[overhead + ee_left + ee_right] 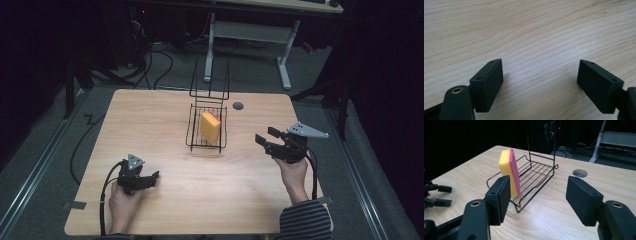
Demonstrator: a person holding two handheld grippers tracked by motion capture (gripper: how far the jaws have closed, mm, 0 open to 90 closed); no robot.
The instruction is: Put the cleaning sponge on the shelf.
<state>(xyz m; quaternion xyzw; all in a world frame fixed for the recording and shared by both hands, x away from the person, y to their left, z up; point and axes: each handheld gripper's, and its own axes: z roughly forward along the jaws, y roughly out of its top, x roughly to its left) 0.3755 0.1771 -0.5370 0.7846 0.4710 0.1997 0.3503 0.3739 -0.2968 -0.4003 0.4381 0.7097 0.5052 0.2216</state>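
Sponge (210,127) upright in wire rack (193,131), untouched.
R gripper (266,138) jaws apart, sponge ahead, clear of them; L gripper (154,176) jaws apart over bare table (150,120).

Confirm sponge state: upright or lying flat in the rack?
Upright. The sponge stands on edge inside the wire rack, yellow face and pink side both visible.

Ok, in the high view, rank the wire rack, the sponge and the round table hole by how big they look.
1. wire rack
2. sponge, standing inside the rack
3. table hole, clearly the smallest
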